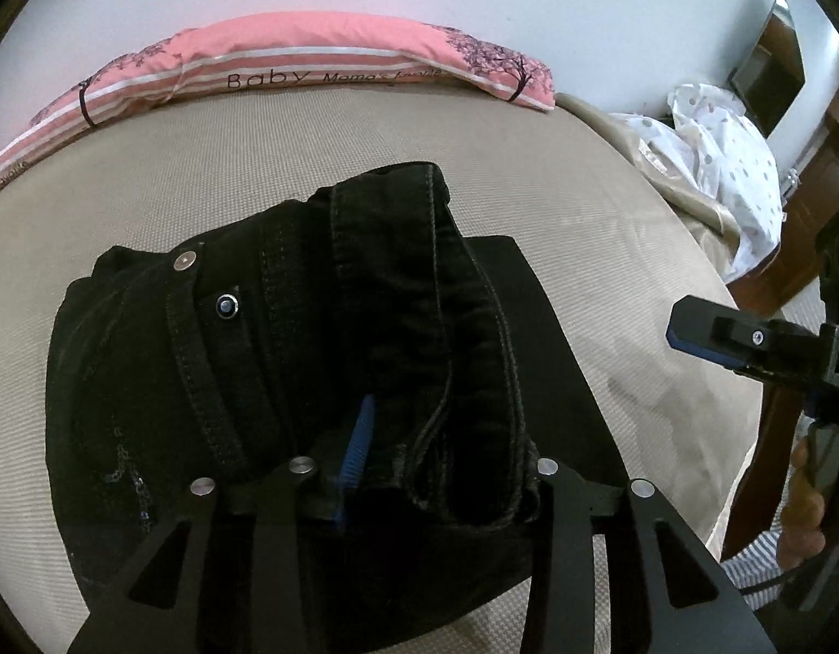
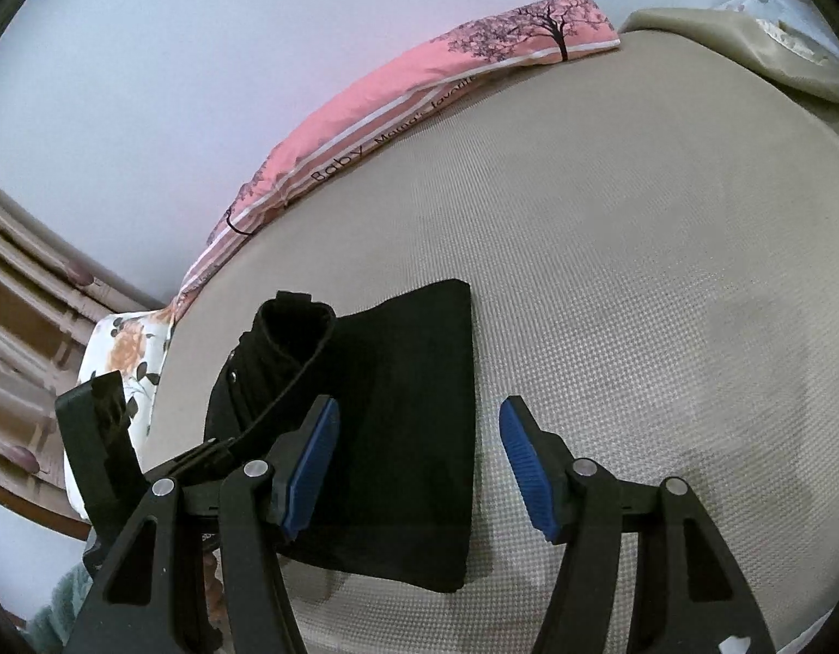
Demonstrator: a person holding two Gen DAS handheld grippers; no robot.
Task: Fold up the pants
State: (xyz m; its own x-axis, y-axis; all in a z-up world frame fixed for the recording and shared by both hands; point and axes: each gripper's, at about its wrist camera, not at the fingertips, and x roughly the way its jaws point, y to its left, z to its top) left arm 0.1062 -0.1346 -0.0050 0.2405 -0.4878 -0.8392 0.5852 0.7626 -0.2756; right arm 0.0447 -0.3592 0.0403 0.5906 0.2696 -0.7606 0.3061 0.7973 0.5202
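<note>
Evidently the black pants (image 1: 289, 359) lie folded into a compact bundle on the bed (image 1: 610, 283), and a bunched hem end of them sits right between the fingers of the left hand-held gripper (image 1: 447, 468), which reads as clamped on that fabric. The right hand-held gripper (image 2: 419, 463) hangs open and empty, one blue pad over the bundle's flat right edge. Its long side runs away towards the pink pillow (image 1: 310, 65); the left is nearer.
</note>
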